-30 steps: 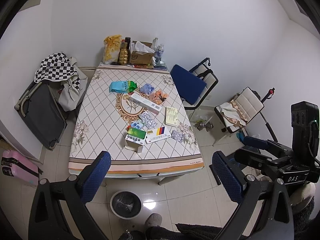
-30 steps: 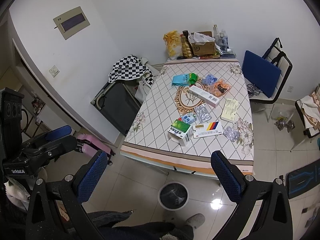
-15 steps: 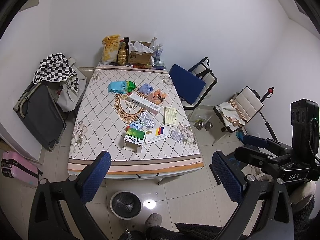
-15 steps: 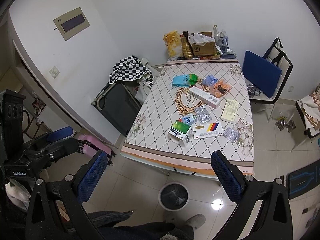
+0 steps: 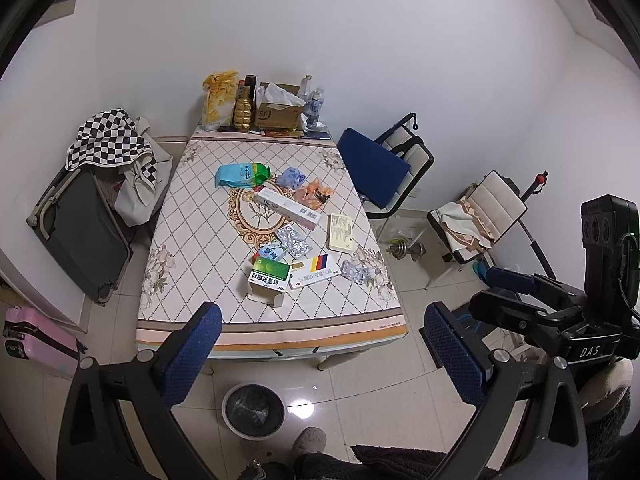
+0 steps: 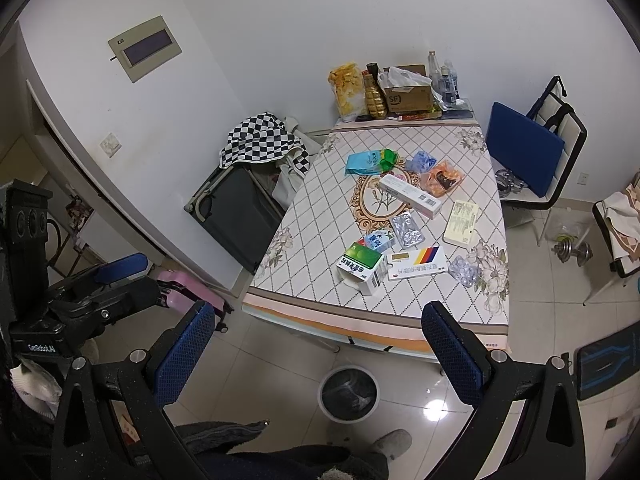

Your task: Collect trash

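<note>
A table (image 5: 200, 264) (image 6: 320, 216) with a diamond-pattern cloth holds scattered trash: a green-topped box (image 5: 269, 280) (image 6: 359, 267), a white box with coloured stripes (image 5: 316, 273) (image 6: 416, 263), a long white box (image 5: 288, 208) (image 6: 410, 195), foil blister packs (image 5: 294, 240) (image 6: 407, 230), a blue-green packet (image 5: 241, 175) (image 6: 370, 161) and an orange wrapper (image 5: 316, 194) (image 6: 442, 179). A round bin (image 5: 253, 410) (image 6: 349, 394) with a dark liner stands on the floor before the table. My left gripper (image 5: 320, 352) and right gripper (image 6: 316, 352) are open, empty, held high and well back from the table.
Bottles, a snack bag and a cardboard box (image 5: 276, 114) stand at the table's far end. A blue-cushioned chair (image 5: 384, 168) is right of the table, another chair (image 5: 480, 216) further right, a dumbbell (image 5: 408, 249) on the floor. A folded cot (image 5: 80, 232) and pink suitcase (image 5: 32, 336) are left.
Both views have shifted only slightly; the table sits a little lower and nearer in the frames. Both grippers stay open and empty.
</note>
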{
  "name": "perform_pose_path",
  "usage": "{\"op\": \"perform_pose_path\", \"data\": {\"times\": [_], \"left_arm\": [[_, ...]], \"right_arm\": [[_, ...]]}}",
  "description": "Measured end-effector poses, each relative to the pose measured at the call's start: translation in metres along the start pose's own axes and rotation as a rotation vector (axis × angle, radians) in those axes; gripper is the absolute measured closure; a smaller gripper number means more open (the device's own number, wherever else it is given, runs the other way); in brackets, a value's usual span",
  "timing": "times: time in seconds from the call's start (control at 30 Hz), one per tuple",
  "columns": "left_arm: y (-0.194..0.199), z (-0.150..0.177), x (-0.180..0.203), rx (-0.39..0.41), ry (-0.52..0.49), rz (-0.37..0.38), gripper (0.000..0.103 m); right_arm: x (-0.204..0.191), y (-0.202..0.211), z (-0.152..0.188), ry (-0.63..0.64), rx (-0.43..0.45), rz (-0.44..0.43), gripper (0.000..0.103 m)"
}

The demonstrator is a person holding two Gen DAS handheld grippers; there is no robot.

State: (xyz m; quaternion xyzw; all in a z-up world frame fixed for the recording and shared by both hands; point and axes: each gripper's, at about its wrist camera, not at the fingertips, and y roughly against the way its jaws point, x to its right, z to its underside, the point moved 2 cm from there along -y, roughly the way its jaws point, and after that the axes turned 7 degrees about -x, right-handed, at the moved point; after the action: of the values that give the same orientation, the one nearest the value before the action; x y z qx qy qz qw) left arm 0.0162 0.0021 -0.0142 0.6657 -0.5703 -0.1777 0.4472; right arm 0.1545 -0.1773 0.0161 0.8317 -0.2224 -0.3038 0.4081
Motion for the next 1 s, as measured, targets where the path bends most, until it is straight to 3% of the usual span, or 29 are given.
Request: {"op": "perform_pose_path", "data": {"times": [1.0], "left_arm": [[-0.0034, -0.0027, 0.004, -0.014, -0.004, 0.005, 0.0]], "right_arm": [[-0.0006, -0.0036, -0.0014, -0.003, 0.004, -0.008, 0.0]]}}
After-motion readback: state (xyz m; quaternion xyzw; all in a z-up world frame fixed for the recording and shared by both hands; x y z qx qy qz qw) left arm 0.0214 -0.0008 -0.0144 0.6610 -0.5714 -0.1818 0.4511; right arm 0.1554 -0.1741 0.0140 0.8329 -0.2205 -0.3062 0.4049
